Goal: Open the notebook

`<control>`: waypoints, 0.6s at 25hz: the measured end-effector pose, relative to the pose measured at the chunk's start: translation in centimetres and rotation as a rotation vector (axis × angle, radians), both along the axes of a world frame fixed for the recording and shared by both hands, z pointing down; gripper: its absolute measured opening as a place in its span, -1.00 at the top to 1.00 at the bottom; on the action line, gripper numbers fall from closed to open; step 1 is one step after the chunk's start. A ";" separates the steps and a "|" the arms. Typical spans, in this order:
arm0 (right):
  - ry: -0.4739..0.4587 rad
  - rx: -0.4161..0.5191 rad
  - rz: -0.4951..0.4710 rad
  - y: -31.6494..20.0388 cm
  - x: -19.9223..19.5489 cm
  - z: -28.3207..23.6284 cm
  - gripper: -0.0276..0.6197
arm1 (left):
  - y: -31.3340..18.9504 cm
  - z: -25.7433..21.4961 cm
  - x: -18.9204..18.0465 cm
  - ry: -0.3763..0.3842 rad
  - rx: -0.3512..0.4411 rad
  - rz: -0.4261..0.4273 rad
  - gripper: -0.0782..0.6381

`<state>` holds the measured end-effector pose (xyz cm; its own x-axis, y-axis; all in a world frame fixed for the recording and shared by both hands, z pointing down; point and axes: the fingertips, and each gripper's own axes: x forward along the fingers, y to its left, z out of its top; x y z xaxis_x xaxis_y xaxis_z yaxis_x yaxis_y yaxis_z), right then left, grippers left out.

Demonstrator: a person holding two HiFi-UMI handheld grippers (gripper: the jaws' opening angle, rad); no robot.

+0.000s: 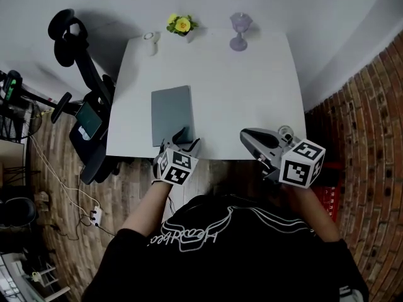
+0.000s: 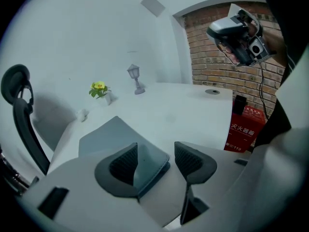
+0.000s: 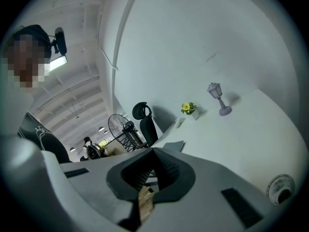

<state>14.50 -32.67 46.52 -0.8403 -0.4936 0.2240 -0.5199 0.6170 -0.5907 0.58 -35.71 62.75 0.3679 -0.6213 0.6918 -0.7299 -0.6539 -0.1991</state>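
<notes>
The grey notebook (image 1: 171, 113) lies closed at the near left of the white table (image 1: 252, 87). The left gripper (image 1: 182, 137) holds its jaws apart around the notebook's near corner. The right gripper (image 1: 247, 135), jaws pressed together on nothing, hangs over the table's near right edge.

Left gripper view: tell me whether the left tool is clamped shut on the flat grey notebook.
No, the left tool has its jaws apart, with the flat grey notebook's corner between them.
</notes>
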 end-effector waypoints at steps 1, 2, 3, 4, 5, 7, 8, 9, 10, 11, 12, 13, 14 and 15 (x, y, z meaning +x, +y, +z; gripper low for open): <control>0.001 -0.004 0.005 -0.1 0.2 0.1 0.91 | -0.1 0.0 -0.1 -0.004 0.000 -0.001 0.08; -0.001 -0.009 0.008 -0.2 0.3 0.1 0.91 | -0.1 0.1 -0.1 -0.008 0.001 -0.003 0.10; -0.005 -0.012 0.009 -0.3 0.3 0.2 0.91 | -0.2 0.1 -0.1 -0.009 0.003 -0.005 0.12; -0.006 -0.015 0.010 -0.4 0.4 0.2 0.91 | -0.3 0.1 -0.2 -0.009 0.005 -0.007 0.14; -0.005 -0.018 0.011 -0.5 0.5 0.3 0.91 | -0.4 0.2 -0.2 -0.007 0.005 -0.009 0.15; 0.000 -0.023 0.011 -0.5 0.5 0.5 0.91 | -0.4 0.3 -0.3 -0.003 0.001 -0.013 0.16; 0.003 -0.026 0.010 -0.5 0.5 0.7 0.91 | -0.4 0.4 -0.3 -0.001 -0.001 -0.014 0.16; 0.005 -0.029 0.007 -0.4 0.5 0.7 0.91 | -0.4 0.4 -0.3 0.001 -0.003 -0.014 0.17; 0.008 -0.031 0.005 -0.4 0.5 0.8 0.91 | -0.3 0.4 -0.2 0.002 -0.003 -0.012 0.18; 0.011 -0.032 0.004 -0.5 0.5 0.8 0.91 | -0.3 0.4 -0.1 0.003 -0.002 -0.010 0.21; 0.013 -0.032 0.003 -0.5 0.6 0.8 0.91 | -0.2 0.3 0.0 0.004 0.000 -0.007 0.23; 0.013 -0.030 0.002 -0.6 0.6 0.8 0.91 | -0.2 0.3 0.0 0.004 0.003 -0.006 0.25; 0.013 -0.028 0.002 -0.7 0.6 0.7 0.91 | -0.2 0.2 0.1 0.002 0.006 -0.004 0.27; 0.012 -0.026 0.001 -0.7 0.6 0.6 0.91 | -0.1 0.1 0.1 0.001 0.007 -0.003 0.29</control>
